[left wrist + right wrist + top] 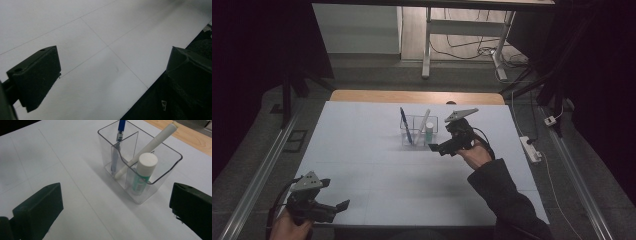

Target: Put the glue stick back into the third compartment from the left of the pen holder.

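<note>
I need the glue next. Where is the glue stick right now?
The glue stick stands upright in the clear organizer, in its front compartment, beside the leaning white marker, just ahead of the open right gripper.

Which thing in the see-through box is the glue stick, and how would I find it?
Look on the white table for the clear plastic organizer standing near the right gripper. In the compartment nearest that gripper stands the glue stick. Unlike the tall blue pen and long white marker, it is short and stubby, with a round white cap and green label.

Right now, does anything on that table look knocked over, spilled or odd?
Nothing stands out. The clear plastic organiser stands upright, holding a blue pen, a leaning white marker and a white-capped glue stick.
</note>
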`<state>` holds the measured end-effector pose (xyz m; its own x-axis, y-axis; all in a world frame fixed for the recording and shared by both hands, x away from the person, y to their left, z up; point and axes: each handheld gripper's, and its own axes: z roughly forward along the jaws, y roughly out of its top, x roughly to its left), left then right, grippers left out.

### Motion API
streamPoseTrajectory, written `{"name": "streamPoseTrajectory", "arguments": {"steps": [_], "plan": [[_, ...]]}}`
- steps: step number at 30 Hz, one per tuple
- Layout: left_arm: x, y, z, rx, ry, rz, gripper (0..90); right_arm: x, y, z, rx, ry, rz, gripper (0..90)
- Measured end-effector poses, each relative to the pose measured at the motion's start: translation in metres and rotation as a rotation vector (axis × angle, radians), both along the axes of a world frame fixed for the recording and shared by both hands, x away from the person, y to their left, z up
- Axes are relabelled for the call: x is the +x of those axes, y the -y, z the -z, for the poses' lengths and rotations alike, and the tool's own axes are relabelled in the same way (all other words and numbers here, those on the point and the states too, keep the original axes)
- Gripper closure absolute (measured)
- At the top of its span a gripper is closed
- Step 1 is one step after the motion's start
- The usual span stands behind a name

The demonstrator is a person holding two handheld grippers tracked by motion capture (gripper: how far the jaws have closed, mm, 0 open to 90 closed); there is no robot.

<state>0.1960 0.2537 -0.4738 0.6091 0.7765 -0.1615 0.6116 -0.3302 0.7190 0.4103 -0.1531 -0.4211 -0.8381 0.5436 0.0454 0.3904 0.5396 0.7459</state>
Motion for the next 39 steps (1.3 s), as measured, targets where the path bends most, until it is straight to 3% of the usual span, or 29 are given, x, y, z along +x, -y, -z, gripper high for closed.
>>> {"name": "streamPoseTrajectory", "arguments": {"steps": [9, 17, 39], "plan": [[0.0, -0.001, 0.0, -0.008, 0.0, 0.002, 0.0, -0.031, 0.012, 0.002, -0.004, 0.021, 0.011, 0.0], [0.0, -0.001, 0.0, -0.008, -0.001, 0.004, 0.0, -0.055, 0.03, 0.001, 0.022, 0.027, 0.032, 0.0], [0.0, 0.0, 0.0, -0.003, -0.002, 0.004, 0.0, -0.125, 0.108, 0.006, 0.056, 0.05, 0.174, 0.0]]}}
